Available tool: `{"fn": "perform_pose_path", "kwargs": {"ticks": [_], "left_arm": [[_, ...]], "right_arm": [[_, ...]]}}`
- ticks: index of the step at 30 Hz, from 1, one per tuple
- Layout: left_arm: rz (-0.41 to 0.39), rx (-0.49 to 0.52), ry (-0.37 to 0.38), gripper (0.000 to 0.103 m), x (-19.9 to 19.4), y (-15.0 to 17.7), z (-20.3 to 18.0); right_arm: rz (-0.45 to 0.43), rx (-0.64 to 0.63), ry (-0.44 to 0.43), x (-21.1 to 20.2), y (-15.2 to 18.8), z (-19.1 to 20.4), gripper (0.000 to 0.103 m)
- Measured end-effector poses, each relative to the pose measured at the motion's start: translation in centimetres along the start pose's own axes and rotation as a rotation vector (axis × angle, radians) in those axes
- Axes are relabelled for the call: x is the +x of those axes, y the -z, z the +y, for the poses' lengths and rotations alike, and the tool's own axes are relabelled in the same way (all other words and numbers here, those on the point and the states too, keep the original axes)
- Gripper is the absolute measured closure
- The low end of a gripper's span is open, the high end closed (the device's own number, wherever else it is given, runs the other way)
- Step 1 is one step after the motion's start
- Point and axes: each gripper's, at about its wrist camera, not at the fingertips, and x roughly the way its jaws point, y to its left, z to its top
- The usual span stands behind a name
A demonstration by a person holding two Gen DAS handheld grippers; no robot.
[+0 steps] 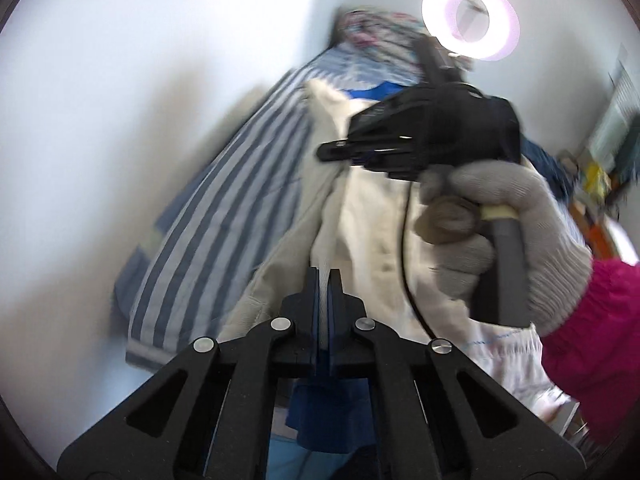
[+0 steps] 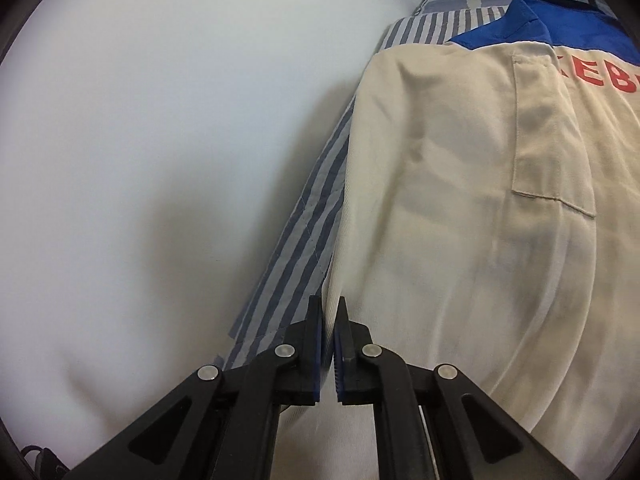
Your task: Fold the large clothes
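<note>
Nearest, the left gripper (image 1: 324, 276) has its jaws drawn together over the near end of the cream cotton work jacket with a blue collar (image 2: 460, 200); whether cloth is nipped between them I cannot tell. The right gripper (image 2: 330, 312), jaws likewise together, sits at the jacket's left edge. The jacket runs lengthwise away, collar far, on the blue-and-white striped bedsheet (image 2: 296, 248). Farther right stands a glowing ring lamp (image 1: 470, 18).
</note>
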Motion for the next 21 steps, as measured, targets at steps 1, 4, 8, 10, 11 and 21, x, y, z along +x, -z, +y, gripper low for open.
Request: {"fn": "perform_pose_path", "kwargs": {"ticks": [1,4,8,10,11,21], "left_arm": [[-0.007,0.046,-0.006,0.102,-0.3,0.2,-1.4],[-0.003,0.139,-0.001,0.102,-0.6,0.8,-4.9],[0.015,0.237,0.006,0.102,-0.3,1.8,-8.8],[0.035,0.275,0.027,0.102,0.2,2.4,-10.4],[0.047,0.290,0.039,0.102,0.3,2.8,-11.2],[0.139,0.320,0.252,0.102,-2.1,6.0,-14.5]], "right_arm": [[-0.024,0.015,-0.028,-1.3,0.3,-0.7,0.101],[-0.087,0.055,-0.086,-4.6,1.2,-3.2,0.101],[-0.158,0.136,-0.117,-8.7,3.5,-7.8,0.101],[-0.182,0.193,-0.127,-10.2,4.9,-10.4,0.101],[-0.183,0.211,-0.111,-10.7,5.6,-11.6,0.101],[-0.104,0.265,0.050,-10.8,8.1,-16.4,0.101]]}}
